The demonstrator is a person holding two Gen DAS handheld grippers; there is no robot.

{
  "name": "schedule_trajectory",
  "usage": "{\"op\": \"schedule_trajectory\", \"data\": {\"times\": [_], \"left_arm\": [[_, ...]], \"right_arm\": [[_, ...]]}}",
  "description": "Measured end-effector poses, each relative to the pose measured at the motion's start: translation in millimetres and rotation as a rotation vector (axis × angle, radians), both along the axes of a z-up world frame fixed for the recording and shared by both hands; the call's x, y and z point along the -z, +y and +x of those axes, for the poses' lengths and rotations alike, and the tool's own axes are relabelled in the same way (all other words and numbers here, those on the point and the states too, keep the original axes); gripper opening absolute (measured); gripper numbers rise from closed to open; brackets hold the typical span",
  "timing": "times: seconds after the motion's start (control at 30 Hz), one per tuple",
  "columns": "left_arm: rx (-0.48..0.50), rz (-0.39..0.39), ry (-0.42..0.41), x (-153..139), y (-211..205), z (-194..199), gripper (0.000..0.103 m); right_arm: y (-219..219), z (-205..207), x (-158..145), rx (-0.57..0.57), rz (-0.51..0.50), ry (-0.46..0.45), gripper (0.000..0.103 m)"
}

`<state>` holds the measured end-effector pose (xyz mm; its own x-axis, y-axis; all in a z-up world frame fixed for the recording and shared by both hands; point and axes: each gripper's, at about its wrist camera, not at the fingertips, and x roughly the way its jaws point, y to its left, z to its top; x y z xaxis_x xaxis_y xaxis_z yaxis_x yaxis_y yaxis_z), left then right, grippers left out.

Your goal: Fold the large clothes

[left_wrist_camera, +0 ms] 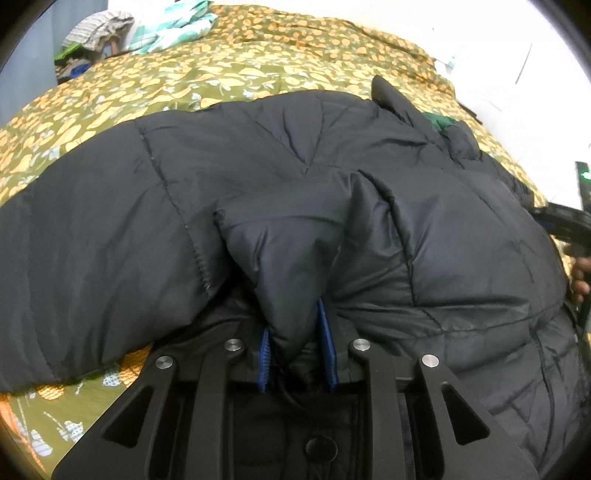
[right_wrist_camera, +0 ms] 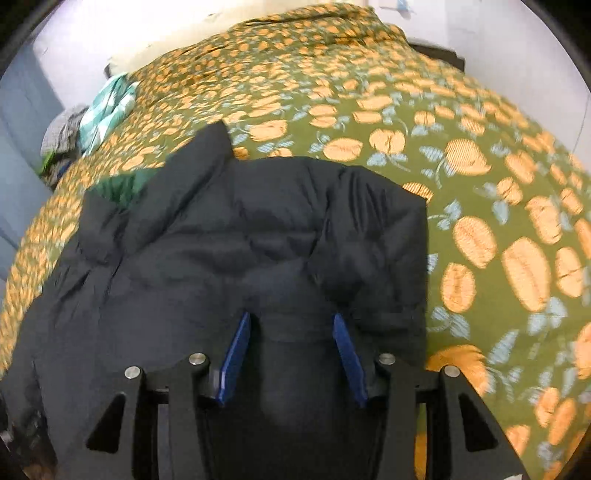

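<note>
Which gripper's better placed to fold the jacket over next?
Left gripper, probably: its jaws already pinch a fold of the jacket. The right gripper only straddles fabric, grip unclear.

I see open bedspread [right_wrist_camera: 480,229] at right of the right-wrist frame; the black jacket [left_wrist_camera: 258,177] fills mid-frame, and piled clothes [left_wrist_camera: 110,29] block the upper left.

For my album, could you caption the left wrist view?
Left tongs pinching a fold of black puffer jacket on a floral bedspread.
</note>
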<state>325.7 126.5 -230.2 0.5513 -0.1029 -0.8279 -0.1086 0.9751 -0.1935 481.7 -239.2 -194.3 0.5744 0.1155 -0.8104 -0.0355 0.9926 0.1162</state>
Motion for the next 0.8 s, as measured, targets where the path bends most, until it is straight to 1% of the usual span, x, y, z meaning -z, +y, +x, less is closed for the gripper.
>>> {"op": "schedule_trajectory", "data": {"times": [0.1, 0.17, 0.23, 0.27, 0.3, 0.37, 0.43, 0.5, 0.53, 0.57, 0.6, 0.63, 0.67, 0.7, 0.73, 0.77, 0.8], "left_arm": [[-0.002, -0.002, -0.008, -0.3, 0.1, -1.2, 0.024], [-0.002, 0.000, -0.008, -0.1, -0.1, -1.3, 0.024], [-0.002, 0.002, -0.006, -0.1, -0.3, -1.1, 0.024], [-0.001, 0.004, -0.005, -0.2, -0.5, -1.4, 0.024], [0.000, 0.008, -0.002, -0.6, -1.0, -1.0, 0.024], [0.004, 0.022, 0.007, -1.9, -2.1, 0.1, 0.024], [0.008, 0.046, 0.017, -7.7, -4.3, -0.9, 0.025], [0.004, 0.070, 0.025, -17.3, -6.9, -7.4, 0.034], [0.002, 0.073, 0.023, -21.9, -7.8, -12.9, 0.044], [0.002, 0.071, 0.013, -28.1, -9.2, -22.4, 0.054], [0.000, 0.068, 0.003, -33.8, -10.6, -32.2, 0.059], [-0.005, 0.065, -0.004, -40.6, -12.5, -46.6, 0.072], [-0.009, 0.060, -0.001, -44.1, -14.0, -57.3, 0.083], [-0.015, 0.050, -0.002, -47.8, -15.8, -70.0, 0.085], [-0.021, 0.035, -0.008, -51.2, -17.5, -84.9, 0.085], [-0.020, 0.018, -0.012, -53.7, -19.8, -99.6, 0.085], [-0.017, 0.005, -0.017, -55.0, -22.2, -114.2, 0.086]], "right_arm": [[12.9, -49.1, -23.6, -0.064, -0.018, -0.033, 0.048], [21.1, -68.1, -27.6, -0.103, -0.032, -0.029, 0.048], [29.4, -78.5, -10.1, -0.136, -0.054, 0.040, 0.048], [31.4, -79.4, 5.7, -0.139, -0.076, 0.083, 0.048], [28.7, -83.3, 15.1, -0.137, -0.080, 0.089, 0.048], [26.8, -90.8, 14.3, -0.119, -0.084, 0.065, 0.048], [27.1, -100.7, 1.2, -0.101, -0.075, 0.057, 0.048], [25.8, -120.6, -16.7, -0.108, -0.043, 0.023, 0.049], [26.9, -138.3, -26.3, -0.115, -0.041, -0.005, 0.054], [25.7, -152.8, -36.9, -0.122, -0.038, -0.032, 0.066], [25.4, -163.5, -43.4, -0.127, -0.035, -0.049, 0.071], [25.0, -183.2, -53.7, -0.135, -0.030, -0.078, 0.079], [25.4, -205.2, -62.9, -0.148, -0.030, -0.109, 0.080], [25.9, -219.9, -67.8, -0.158, -0.037, -0.128, 0.080], [28.8, -244.1, -73.7, -0.179, -0.055, -0.159, 0.080], [31.9, -257.3, -75.9, -0.191, -0.066, -0.176, 0.080], [36.4, -282.9, -77.8, -0.208, -0.085, -0.205, 0.080]]}}
